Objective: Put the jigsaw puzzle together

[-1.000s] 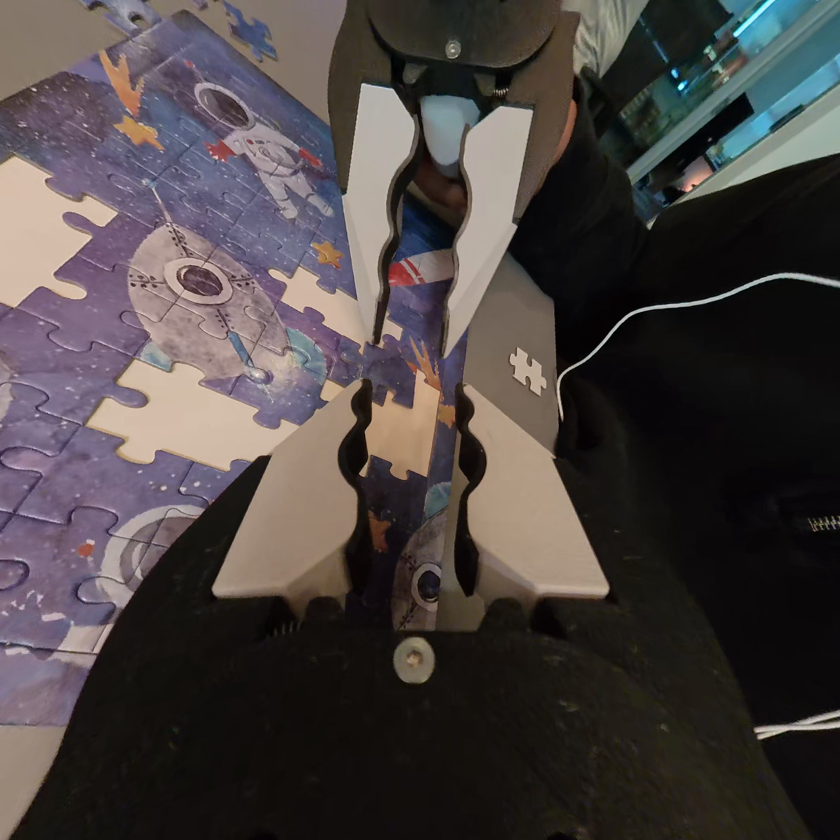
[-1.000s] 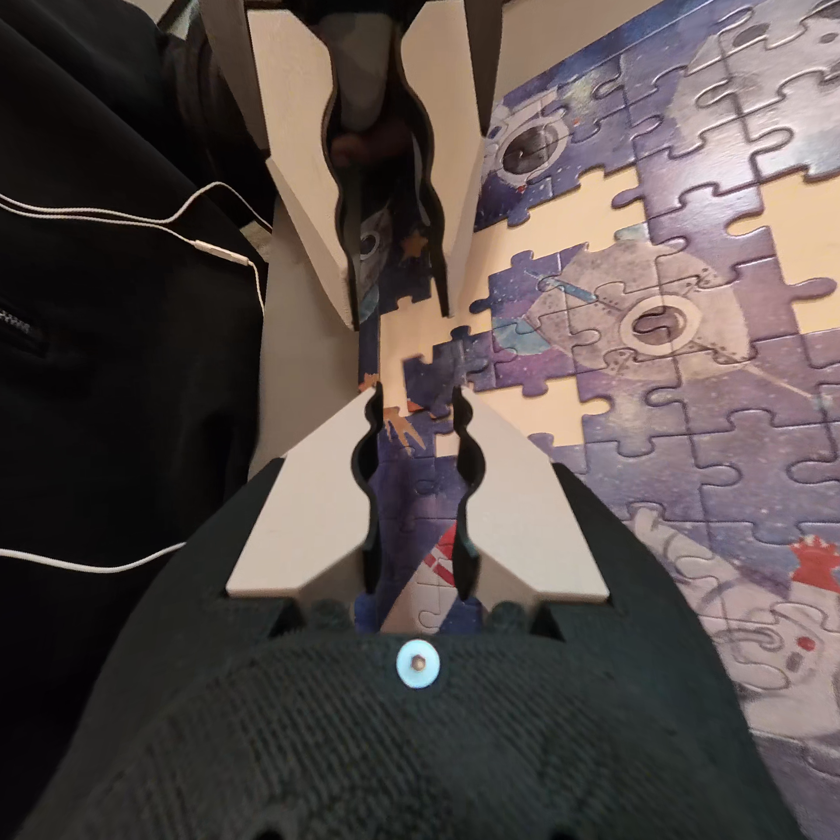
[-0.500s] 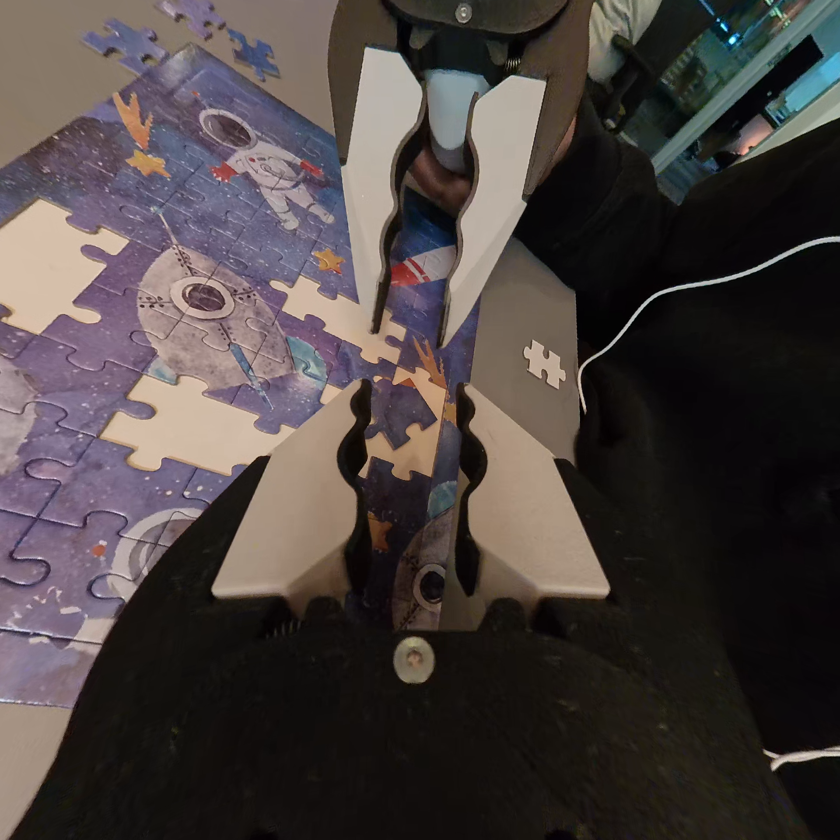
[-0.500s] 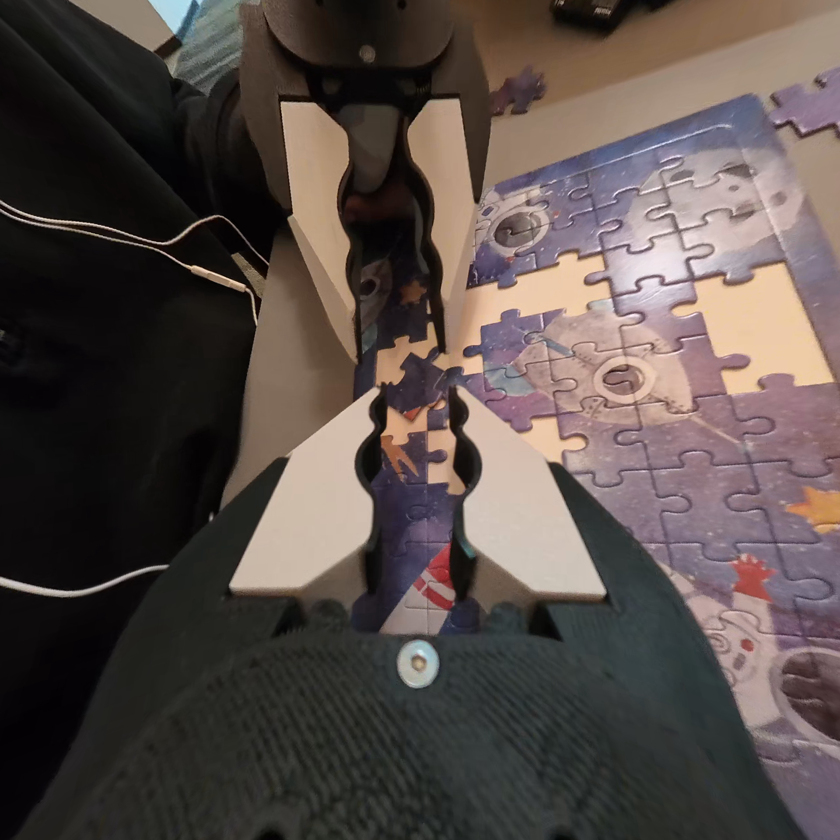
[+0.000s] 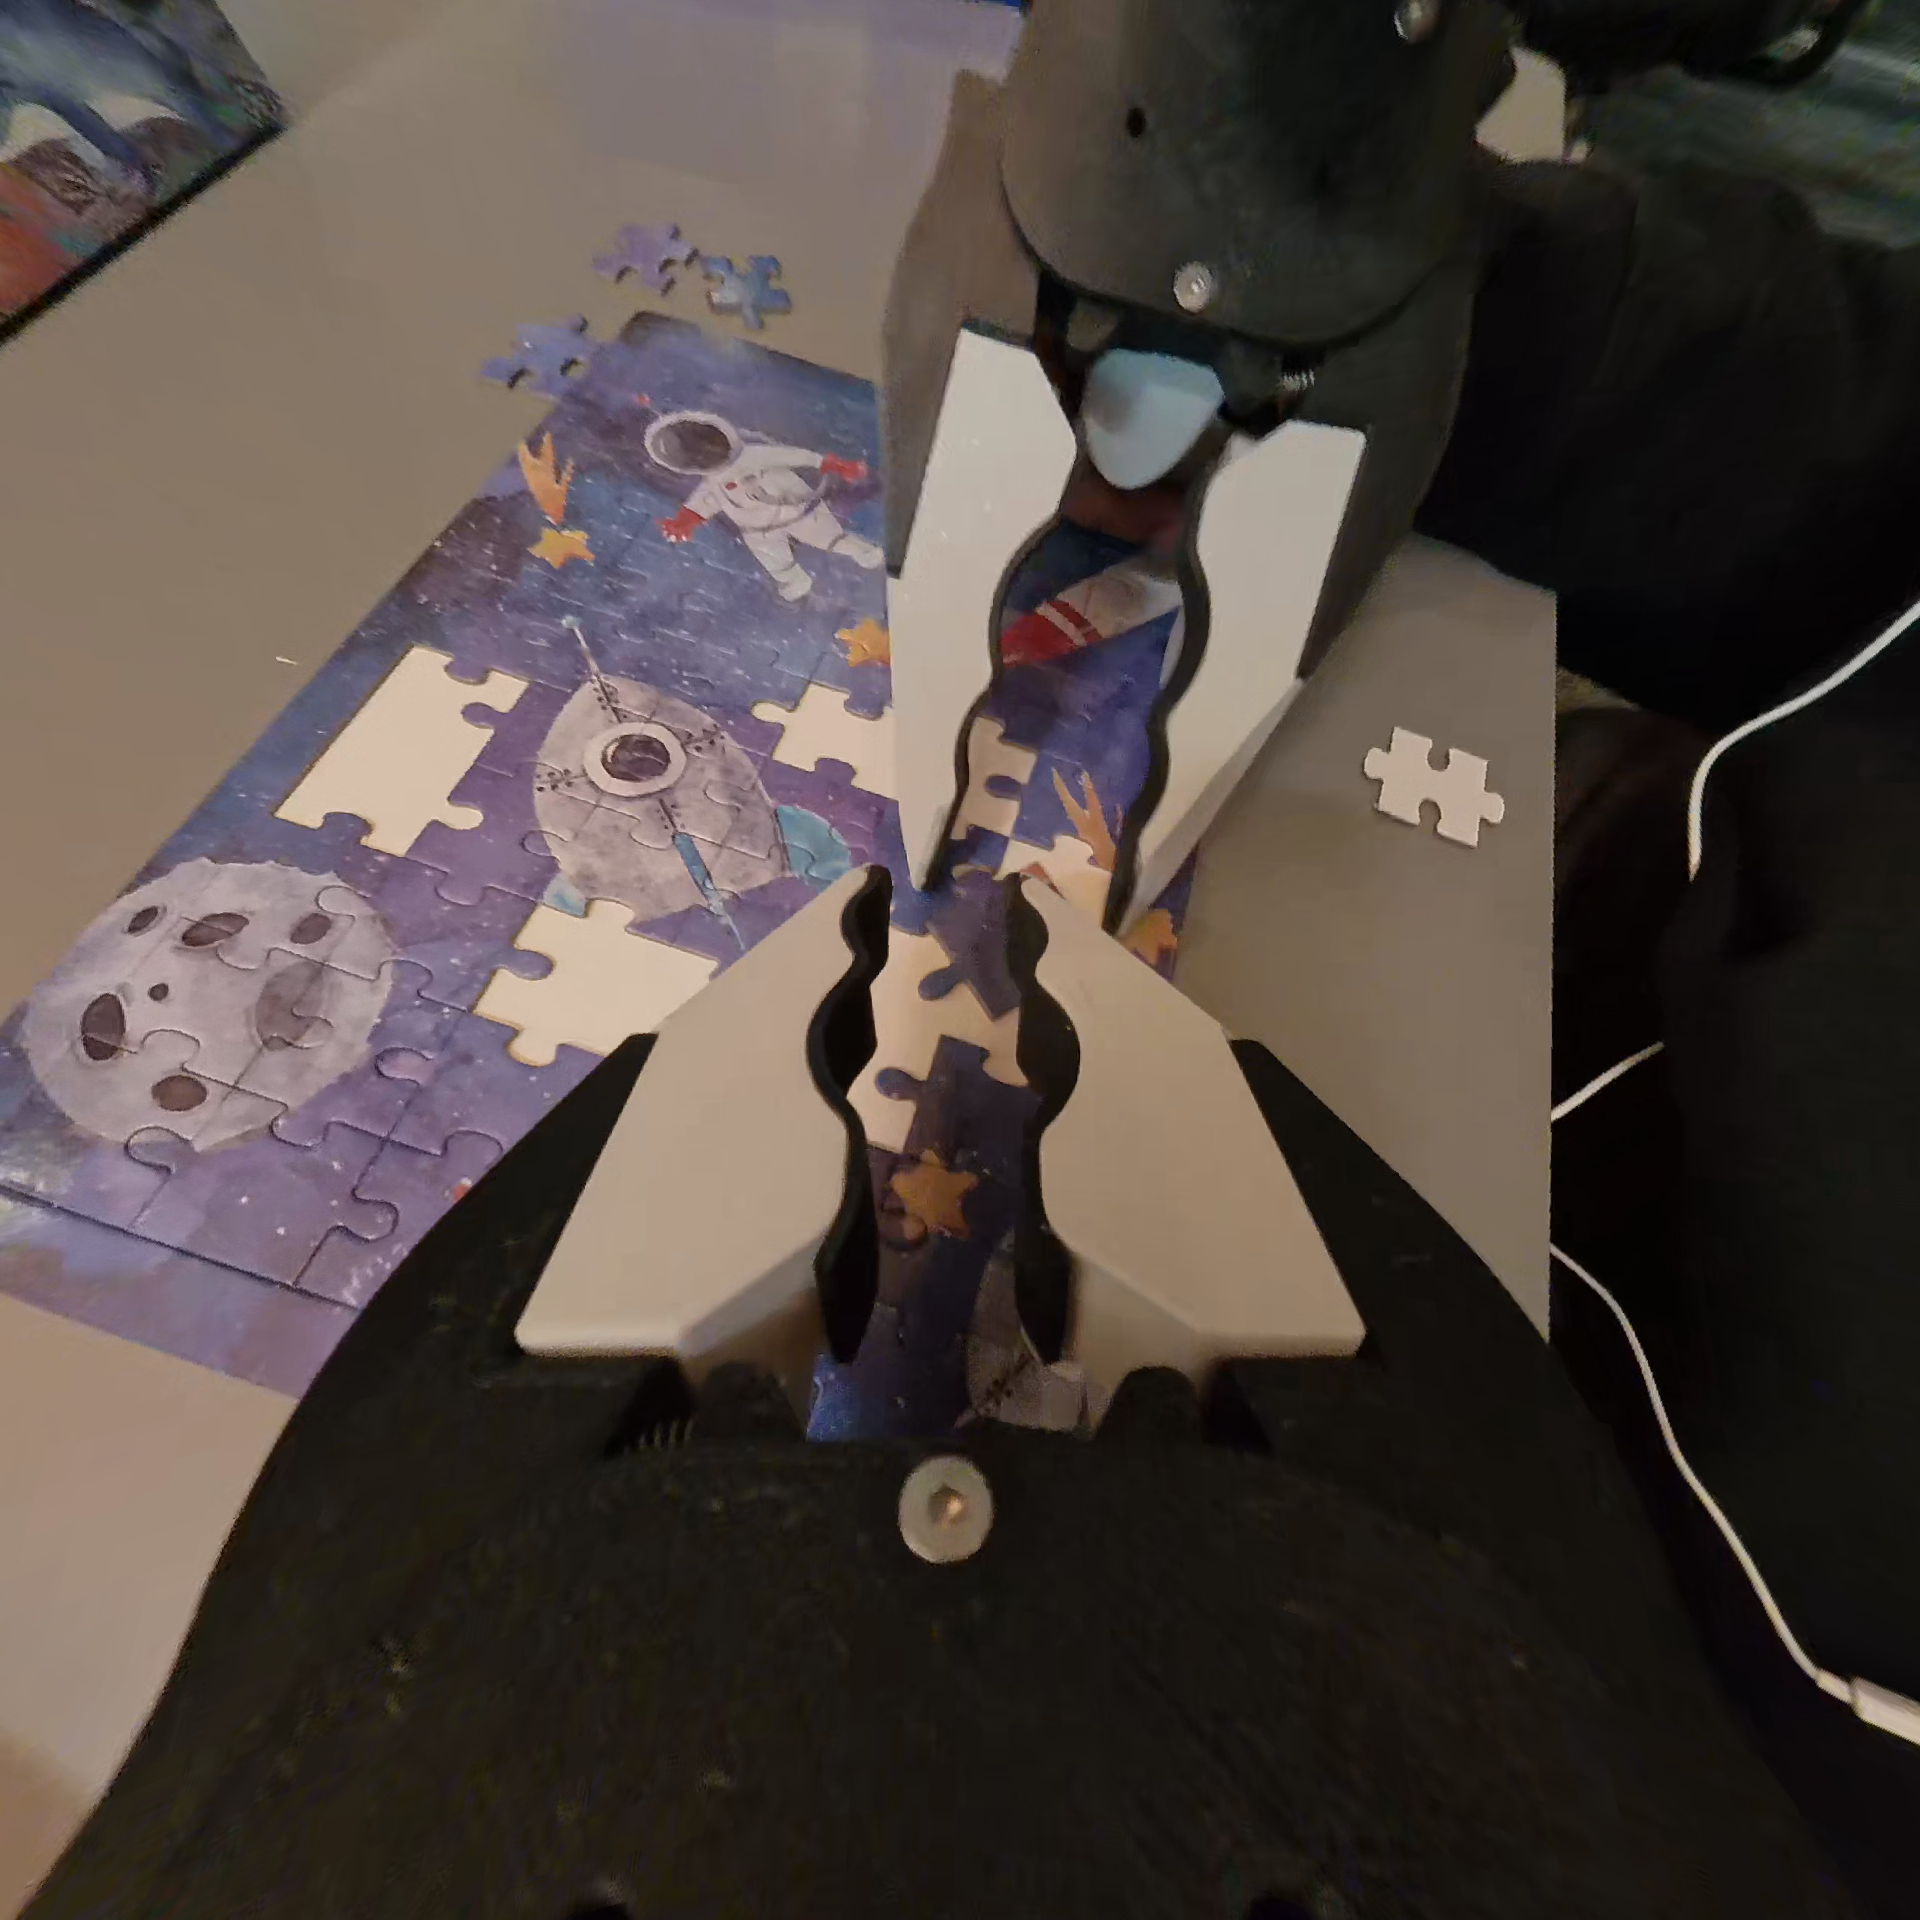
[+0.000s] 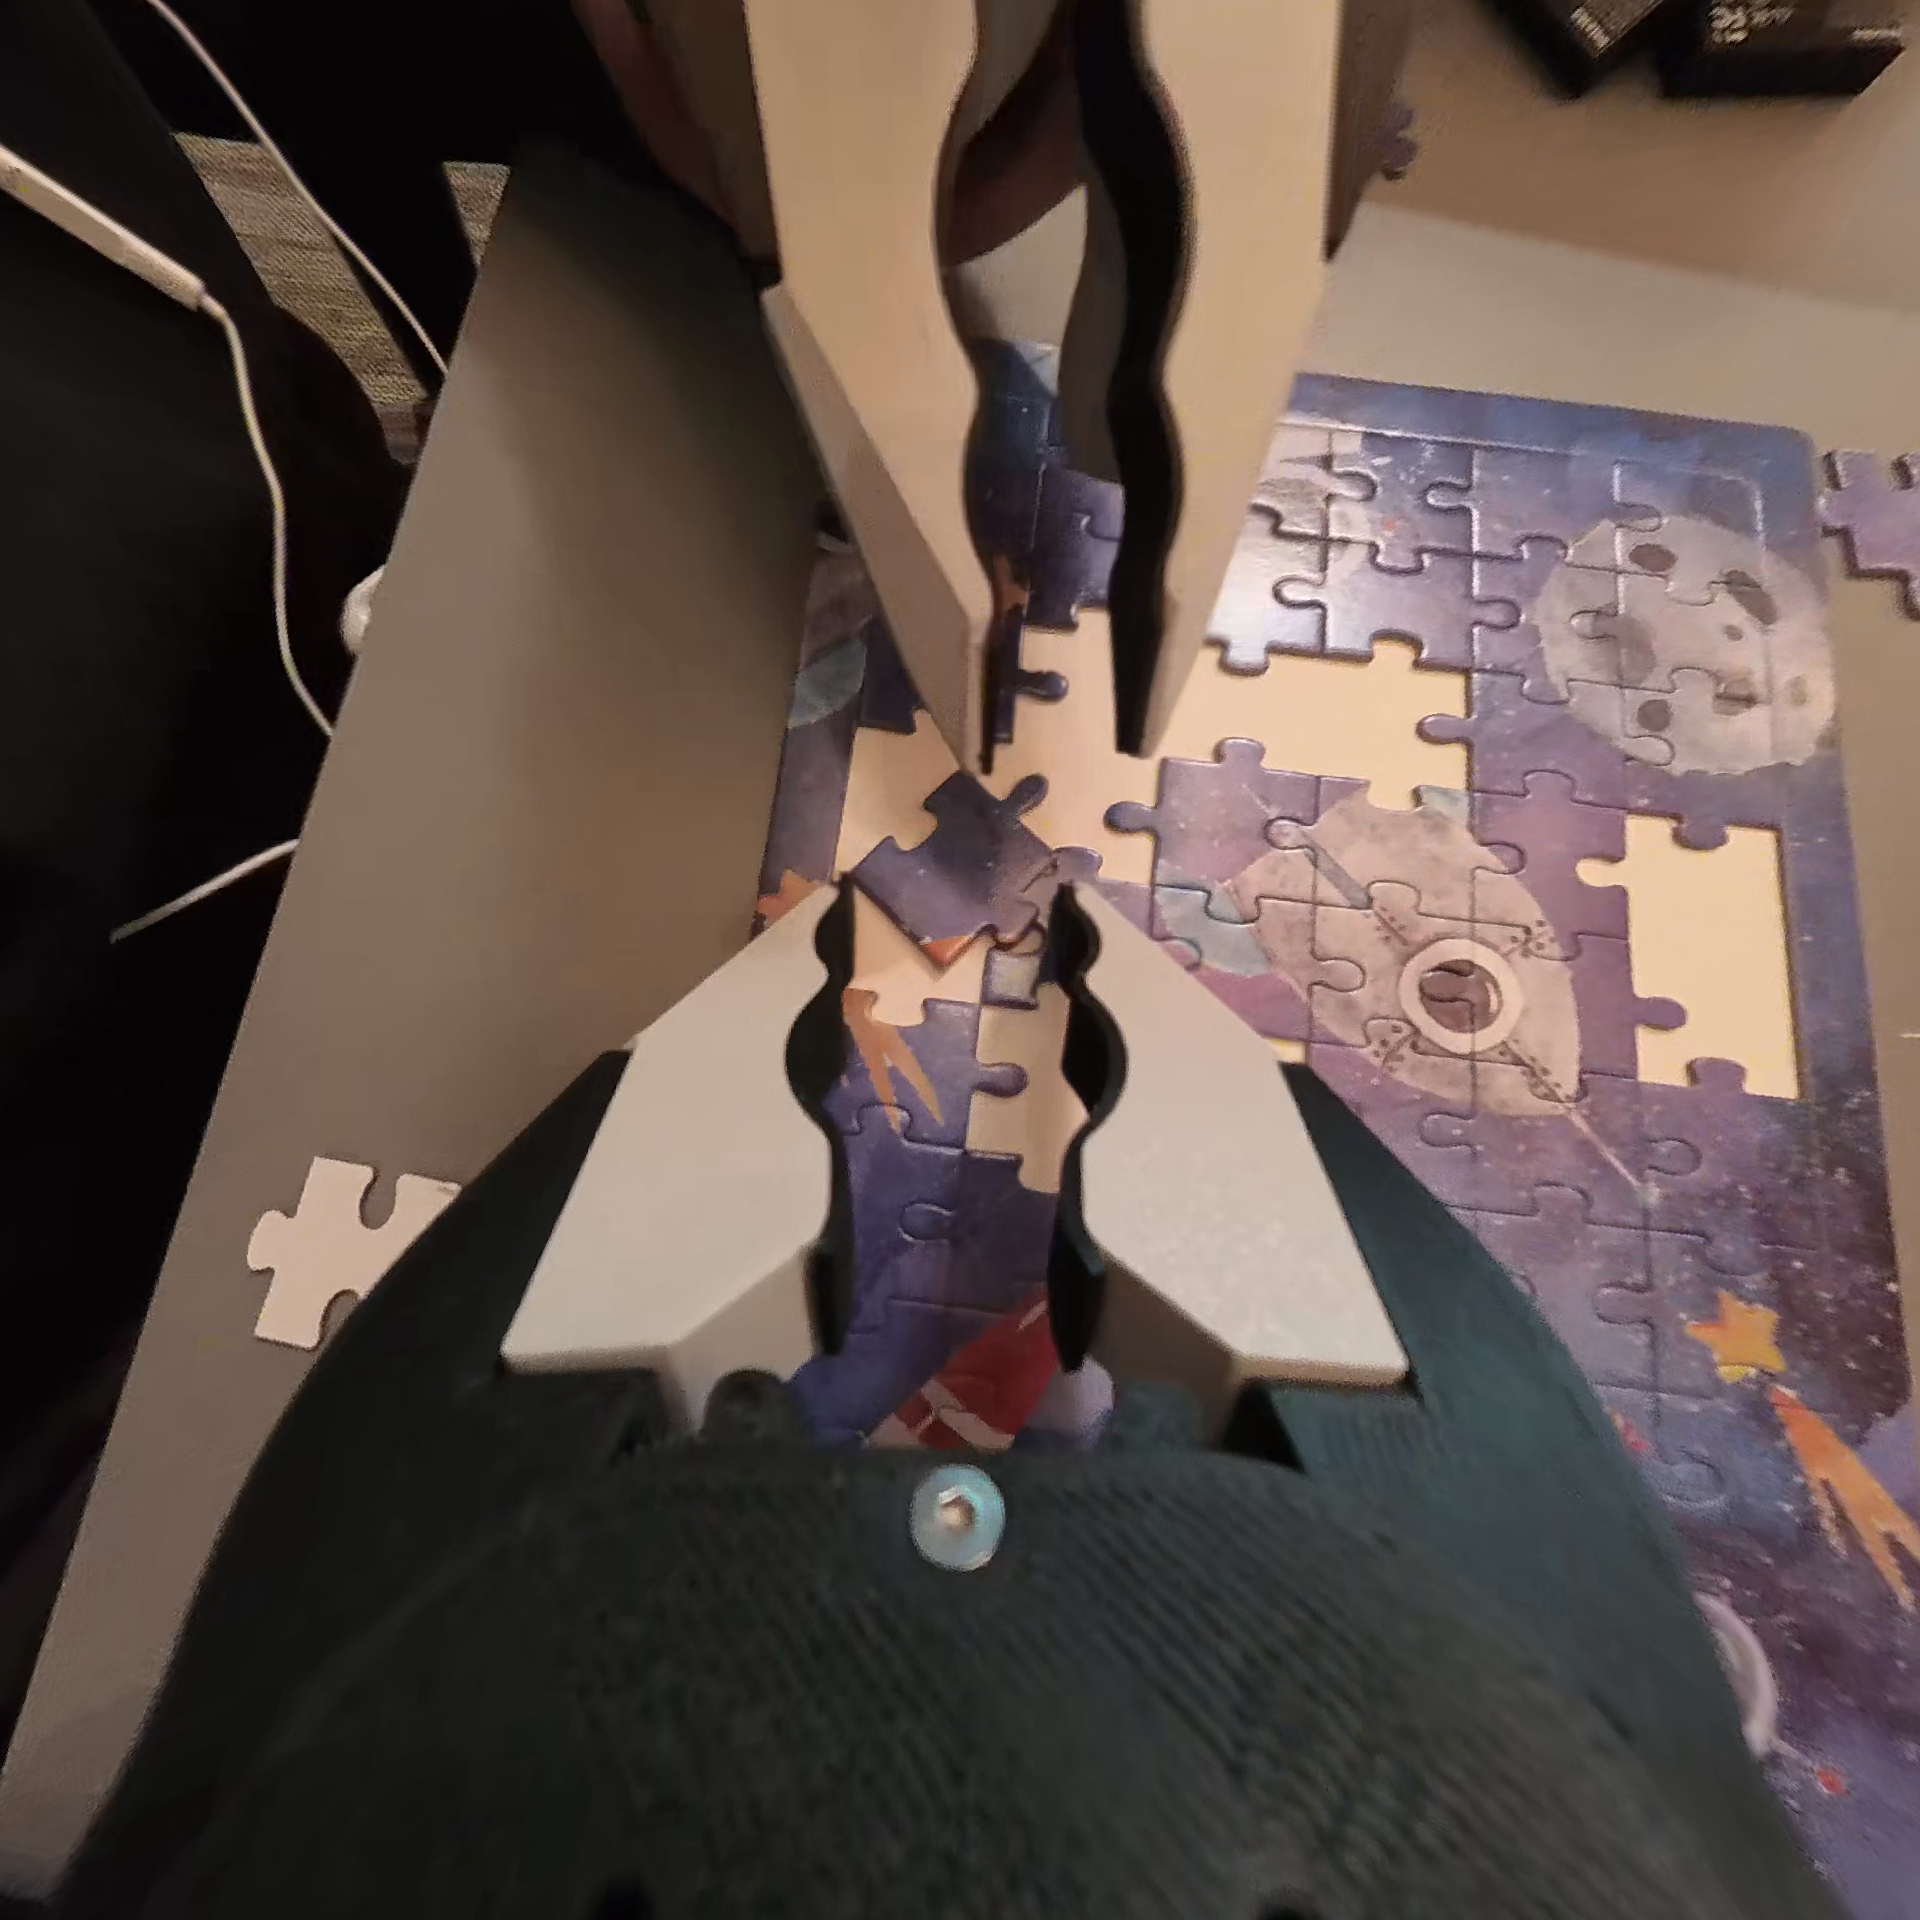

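A purple space jigsaw puzzle (image 5: 312, 1039) lies flat on the grey table, with several cream gaps in it. It also shows in the right wrist view (image 6: 1558, 1247). A loose purple piece (image 6: 956, 862) lies askew over a gap near the table's edge. It also shows in the left wrist view (image 5: 977, 956). My right gripper (image 6: 951, 894) is open, its tips either side of that piece. My left gripper (image 5: 951, 894) is open and faces it tip to tip. The left gripper (image 6: 1055, 748) hangs over the piece's far side. The right gripper (image 5: 1023, 904) shows opposite in the left wrist view.
A white face-down piece (image 5: 1434, 784) lies on the table beside the puzzle, also in the right wrist view (image 6: 332, 1257). Loose purple pieces (image 5: 686, 270) lie past the puzzle's far end. A picture box (image 5: 104, 125) stands far left. A white cable (image 5: 1714, 1455) hangs at the table's edge. The grippers are tip to tip, or close to it. From either gripper's tips it is about 12 cm to the purple space jigsaw puzzle (image 5: 312, 1039).
Both grippers have drawn back and up, so more of the puzzle shows. The loose purple piece has turned and now lies askew between the tips. The finger gaps look about the same.
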Tool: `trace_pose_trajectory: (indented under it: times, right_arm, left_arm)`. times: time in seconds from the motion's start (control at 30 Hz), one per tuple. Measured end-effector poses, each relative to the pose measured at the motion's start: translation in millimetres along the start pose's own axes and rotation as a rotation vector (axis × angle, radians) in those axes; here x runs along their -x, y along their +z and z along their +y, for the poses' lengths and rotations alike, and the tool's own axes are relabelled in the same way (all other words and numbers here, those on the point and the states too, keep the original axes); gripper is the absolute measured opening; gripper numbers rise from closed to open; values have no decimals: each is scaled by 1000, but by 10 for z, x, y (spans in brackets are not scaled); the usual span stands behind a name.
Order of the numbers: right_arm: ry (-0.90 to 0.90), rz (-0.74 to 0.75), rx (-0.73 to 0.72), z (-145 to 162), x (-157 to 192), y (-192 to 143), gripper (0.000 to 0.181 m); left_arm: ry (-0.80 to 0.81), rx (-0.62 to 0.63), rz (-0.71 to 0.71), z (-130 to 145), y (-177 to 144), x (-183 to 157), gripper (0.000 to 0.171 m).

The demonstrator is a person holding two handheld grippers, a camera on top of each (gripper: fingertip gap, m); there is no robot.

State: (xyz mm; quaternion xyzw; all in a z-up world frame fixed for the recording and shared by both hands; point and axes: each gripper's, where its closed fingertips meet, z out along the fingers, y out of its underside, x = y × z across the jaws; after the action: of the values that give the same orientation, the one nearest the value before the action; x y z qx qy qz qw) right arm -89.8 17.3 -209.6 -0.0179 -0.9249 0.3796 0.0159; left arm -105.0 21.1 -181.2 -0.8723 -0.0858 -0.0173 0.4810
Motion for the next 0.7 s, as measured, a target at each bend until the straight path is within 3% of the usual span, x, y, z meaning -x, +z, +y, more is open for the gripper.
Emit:
trace_pose_trajectory:
  times: [0.07,0.2,0.3,0.4,0.7]
  right_arm:
    - [11,-22,-4,8,25,-18,26]
    - [47,-114,-47,-21,151,-95,13]
    - [74,-109,-134,-107,128,-207,17]
    - [95,-73,-217,-183,45,-314,20]
    - [102,142,-335,-231,-163,-581,20]
  left_arm:
    - [10,32,-21,40,-24,-51,20]
    - [-126,119,5,188,-25,-300,42]
    - [-139,92,-143,283,-11,-288,44]
    - [-94,75,-279,246,-42,-213,45]
    - [-151,180,-281,261,210,-157,46]
